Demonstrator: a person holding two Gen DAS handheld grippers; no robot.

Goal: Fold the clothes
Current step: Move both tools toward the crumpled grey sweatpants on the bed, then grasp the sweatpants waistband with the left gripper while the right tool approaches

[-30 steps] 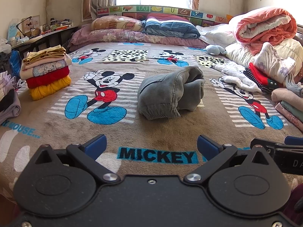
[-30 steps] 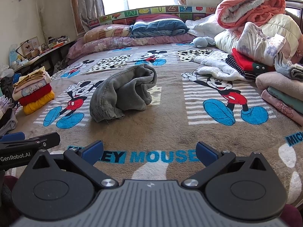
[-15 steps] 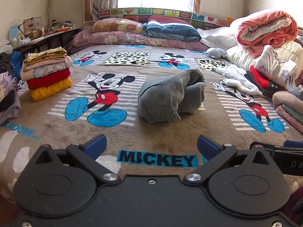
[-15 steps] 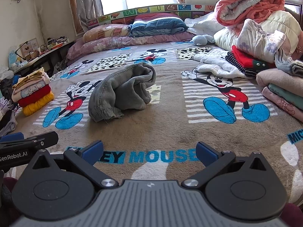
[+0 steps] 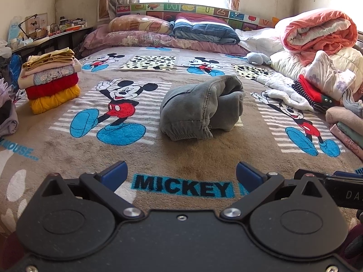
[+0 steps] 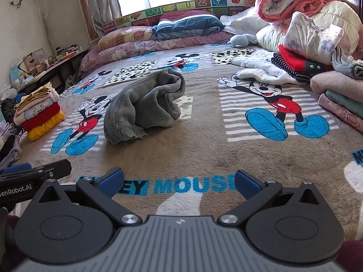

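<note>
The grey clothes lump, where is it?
The grey garment lies crumpled mid-bed on the Mickey blanket, ahead of both open grippers; the folded stack sits far left.

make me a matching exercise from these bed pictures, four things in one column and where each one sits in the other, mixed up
Things:
1. grey sweatpants
2. stack of folded clothes
3. orange quilt
4. blue pillow

Places:
A. at the head of the bed, under the window
B. on top of the pile on the right side of the bed
C. bunched in the middle of the blanket
D. near the left edge of the bed

Pairs: 1-C, 2-D, 3-B, 4-A
</note>
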